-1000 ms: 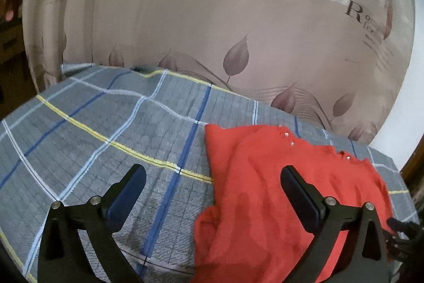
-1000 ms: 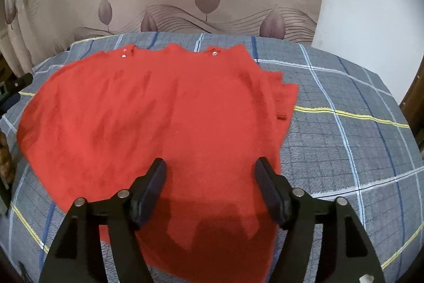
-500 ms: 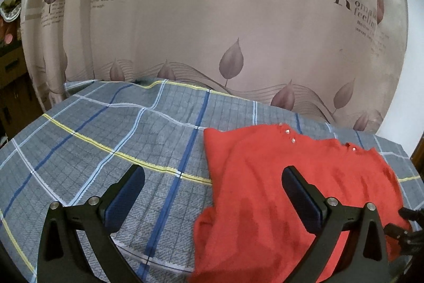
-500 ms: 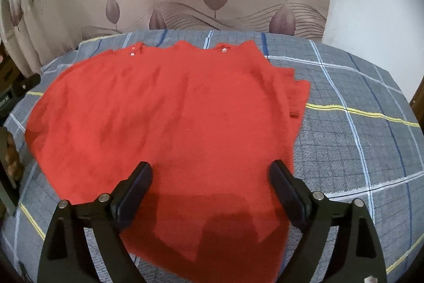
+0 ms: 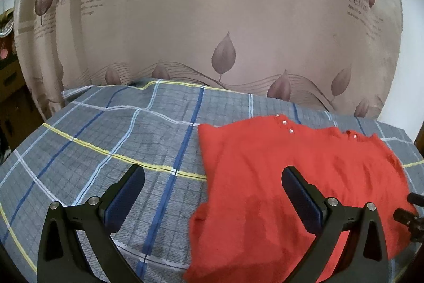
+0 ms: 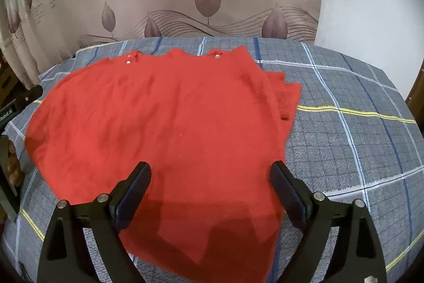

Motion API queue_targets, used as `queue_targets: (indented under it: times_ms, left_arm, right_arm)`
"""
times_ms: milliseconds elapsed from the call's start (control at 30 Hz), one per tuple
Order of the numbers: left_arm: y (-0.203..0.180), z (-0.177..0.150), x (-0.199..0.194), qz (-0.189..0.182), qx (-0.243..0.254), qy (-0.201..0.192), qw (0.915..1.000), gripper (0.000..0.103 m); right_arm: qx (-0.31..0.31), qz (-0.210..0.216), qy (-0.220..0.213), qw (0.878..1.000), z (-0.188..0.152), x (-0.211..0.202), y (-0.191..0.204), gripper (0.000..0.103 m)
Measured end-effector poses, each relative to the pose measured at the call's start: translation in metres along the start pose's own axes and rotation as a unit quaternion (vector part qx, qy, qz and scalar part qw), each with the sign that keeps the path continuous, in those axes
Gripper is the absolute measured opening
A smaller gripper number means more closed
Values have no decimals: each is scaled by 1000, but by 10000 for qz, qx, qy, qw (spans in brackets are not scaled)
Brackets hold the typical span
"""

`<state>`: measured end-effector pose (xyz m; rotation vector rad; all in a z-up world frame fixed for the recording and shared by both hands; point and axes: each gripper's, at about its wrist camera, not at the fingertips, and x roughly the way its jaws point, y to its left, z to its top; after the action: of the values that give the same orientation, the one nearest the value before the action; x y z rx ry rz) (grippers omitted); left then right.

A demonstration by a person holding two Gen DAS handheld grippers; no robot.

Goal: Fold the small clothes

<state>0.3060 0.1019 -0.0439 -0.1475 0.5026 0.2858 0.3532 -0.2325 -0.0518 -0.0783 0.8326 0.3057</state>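
A red knitted garment (image 6: pixel 172 110) with small silver snaps along its far edge lies spread flat on the plaid bed cover (image 6: pixel 344 123). My right gripper (image 6: pixel 210 166) hangs over its near part, jaws wide and still opening, with only flat cloth below them and nothing pinched. In the left wrist view the garment (image 5: pixel 291 155) fills the right half. My left gripper (image 5: pixel 213 171) is open above the garment's left edge, one finger over the bare cover (image 5: pixel 106 145) and one over the cloth. Neither gripper holds anything.
A beige curtain (image 5: pixel 212 31) with leaf prints hangs close behind the bed. A white wall (image 6: pixel 371 4) stands at the right. Dark wooden furniture (image 5: pixel 10 97) is at the far left. Bare cover stretches left and right of the garment.
My right gripper's jaws have spread much wider over the garment. The left gripper has rolled slightly, so its view stands more level. The garment has not moved.
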Motion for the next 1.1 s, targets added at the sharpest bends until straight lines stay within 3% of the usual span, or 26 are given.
queue_targets:
  times_ms: [567, 1100]
  left_arm:
    - [-3, 0, 2, -12, 69, 41, 10000, 103]
    - [-4, 0, 1, -4, 72, 41, 10000, 103]
  right_arm:
    - [86, -185, -131, 9997, 0, -4, -4, 100]
    - [-6, -352, -253, 9991, 0, -9, -2, 102]
